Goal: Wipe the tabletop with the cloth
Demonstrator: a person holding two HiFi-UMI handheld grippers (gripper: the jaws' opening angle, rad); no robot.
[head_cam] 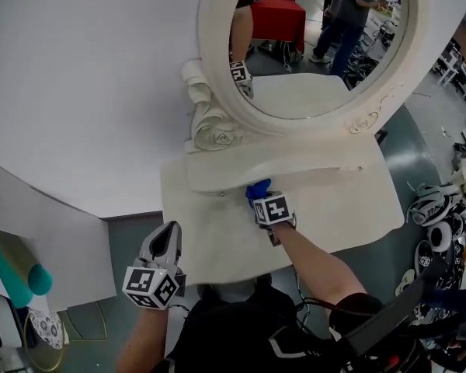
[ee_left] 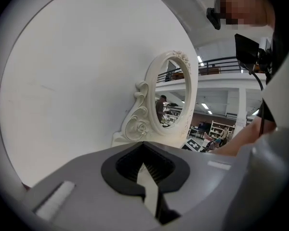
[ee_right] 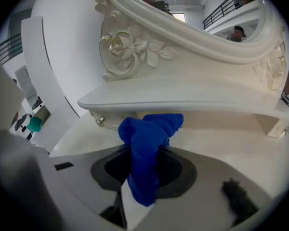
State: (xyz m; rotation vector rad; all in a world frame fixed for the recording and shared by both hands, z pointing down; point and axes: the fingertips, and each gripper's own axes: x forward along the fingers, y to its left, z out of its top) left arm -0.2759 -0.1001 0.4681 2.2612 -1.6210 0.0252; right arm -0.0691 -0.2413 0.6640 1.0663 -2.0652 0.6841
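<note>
I'm seeing the cloth showing bright blue against the cream tabletop. The mirror frame is showing cream too, rose-carved. Black-and-white square markers are patterning the left gripper and right gripper.

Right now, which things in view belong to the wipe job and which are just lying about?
Job: blue cloth; right gripper, shut on it; tabletop.
Lying about: oval mirror; teal roll; left gripper, shut, idle.
</note>
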